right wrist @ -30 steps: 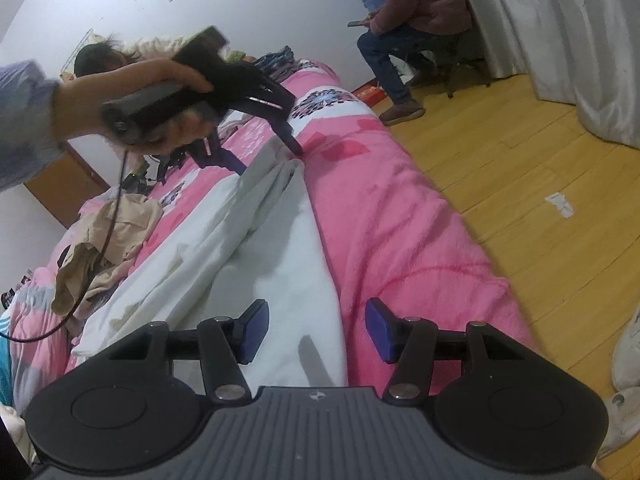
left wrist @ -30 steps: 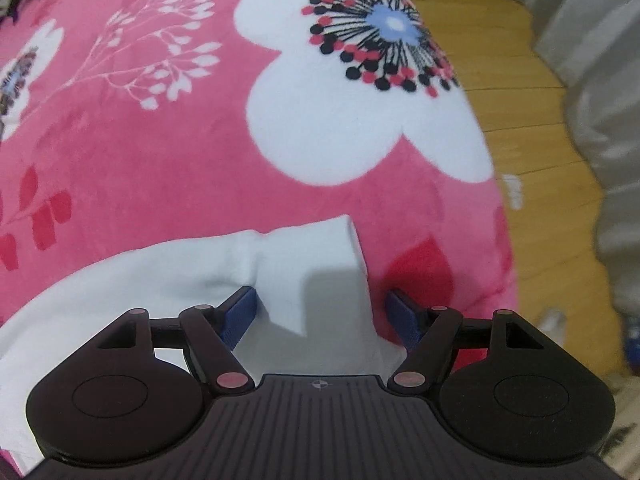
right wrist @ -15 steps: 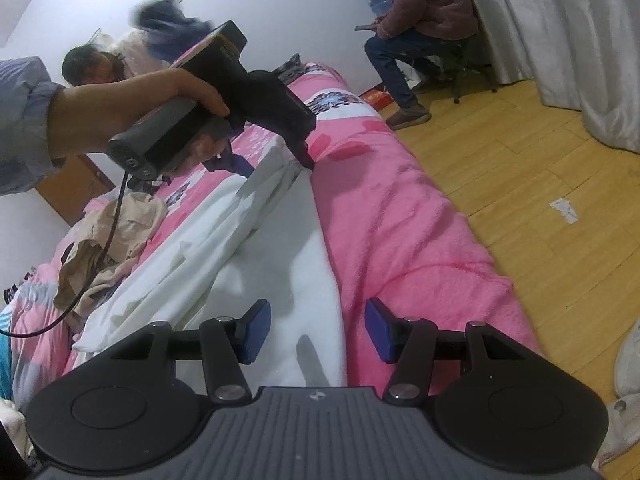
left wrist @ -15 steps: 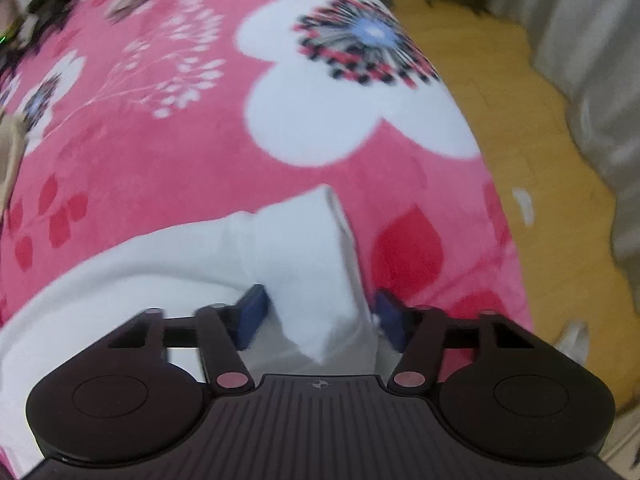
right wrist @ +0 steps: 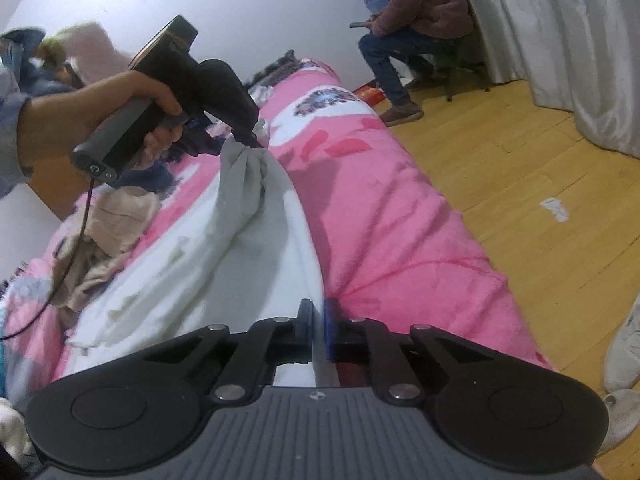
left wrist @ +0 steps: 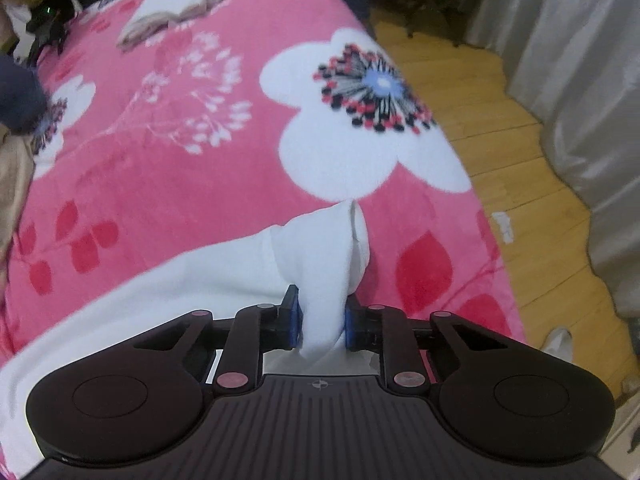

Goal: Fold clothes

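A white garment (right wrist: 256, 256) lies along the edge of a pink flowered blanket (left wrist: 168, 168). In the left wrist view my left gripper (left wrist: 320, 322) is closing, its blue pads pressing a bunched corner of the white garment (left wrist: 328, 256) lifted off the blanket. In the right wrist view my right gripper (right wrist: 319, 328) is shut on the near edge of the garment, thin cloth between the pads. The left gripper (right wrist: 252, 140), held in a hand (right wrist: 80, 120), pinches the far corner there, with cloth hanging from it.
A beige garment (right wrist: 108, 224) lies crumpled on the bed's left, and folded light cloth (left wrist: 172, 8) at the far end. A person in a dark red jacket (right wrist: 416, 12) sits beyond the bed. Wood floor (right wrist: 540, 184), grey curtains (left wrist: 580, 80) and white shoes (right wrist: 624, 352) lie to the right.
Both grippers went from open around the white garment to closed on it. The left one rose, lifting the garment's corner off the blanket.
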Motion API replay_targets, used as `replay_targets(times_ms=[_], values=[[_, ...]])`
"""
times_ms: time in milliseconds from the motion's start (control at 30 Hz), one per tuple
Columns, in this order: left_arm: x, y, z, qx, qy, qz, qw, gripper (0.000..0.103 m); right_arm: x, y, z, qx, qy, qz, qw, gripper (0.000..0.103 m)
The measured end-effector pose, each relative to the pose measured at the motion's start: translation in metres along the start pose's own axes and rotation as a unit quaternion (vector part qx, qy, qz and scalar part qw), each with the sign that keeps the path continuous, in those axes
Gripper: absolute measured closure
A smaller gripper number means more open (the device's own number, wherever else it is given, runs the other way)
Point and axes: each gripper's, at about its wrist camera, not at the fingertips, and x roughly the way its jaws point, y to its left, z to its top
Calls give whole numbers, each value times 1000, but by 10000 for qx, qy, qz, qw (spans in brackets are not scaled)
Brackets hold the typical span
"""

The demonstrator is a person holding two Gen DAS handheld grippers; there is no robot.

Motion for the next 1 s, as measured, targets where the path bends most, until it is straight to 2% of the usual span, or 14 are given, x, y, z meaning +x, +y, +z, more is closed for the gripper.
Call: replay_targets(times_ms=[67, 200, 367, 533, 667, 833, 1000], values=[[-11, 12, 0, -62, -88, -86, 9999, 85, -4, 5, 3, 97, -1, 368, 9993, 98], [-32, 38, 2, -260, -161, -311, 9990, 85, -5, 30, 9, -45, 78, 772, 9970, 98], [-52, 64, 0, -315, -243, -576, 9975, 85, 5, 68, 19, -78, 319, 1604, 9865, 98], [-71, 104, -2, -614, -316, -822, 9942, 85, 25, 106, 28, -87, 677, 2408, 9682, 98], [-82, 146, -10, -800, -419, -977, 9911, 85, 39, 140, 28, -448, 1022, 2684, 9568, 98], [-87, 211, -38, -1204, -587, -1220, 9834, 86, 61, 176, 22, -699, 1531, 3017, 9384, 98], [-98, 269, -76, -1691, -720, -1285, 9745, 86, 90, 216, 3, -991, 2081, 3369, 9129, 98]])
